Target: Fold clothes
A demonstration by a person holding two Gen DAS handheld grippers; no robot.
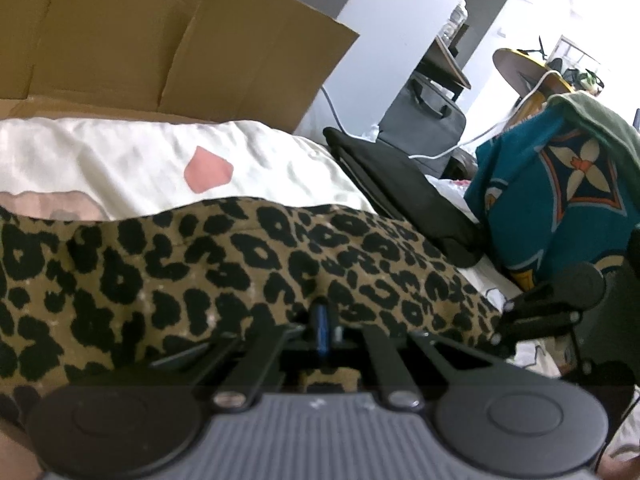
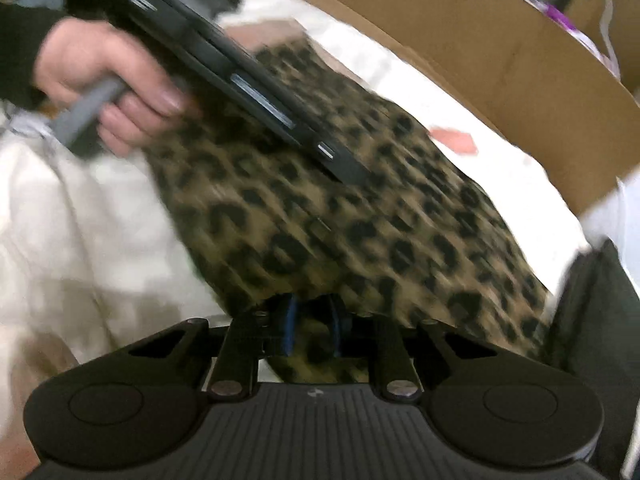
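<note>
Item: leopard-print garment (image 1: 224, 264), the piece I am folding. It lies across a cream sheet with pink patches (image 1: 132, 168), in front of the open cardboard box (image 1: 168, 44) and beside a black item (image 1: 400, 192) on the sheet.

Left gripper (image 1: 322, 328): closed down on a fold of the leopard cloth; print shows between the linkage bars, blue pads nearly together.

Right gripper (image 2: 312, 330): likewise pinched on the garment's near edge, cloth bunched between the blue pads (image 2: 289, 328). This view is motion-blurred, so the edge outline is unclear. My left hand (image 2: 108, 80) shows here on its handle, with that gripper's body over the far part of the garment.

Other stock, beyond the garment on the side away from the box: teal patterned cloth (image 1: 560, 196) heaped under an olive piece (image 1: 600, 120); grey bag (image 1: 424, 120) further back.

Step in hand, as I judge it: a two-point hold for carrying one edge over to make a fold.

Next move calls for: both grips kept level, the edge laid evenly onto the garment's opposite side, then release.
</note>
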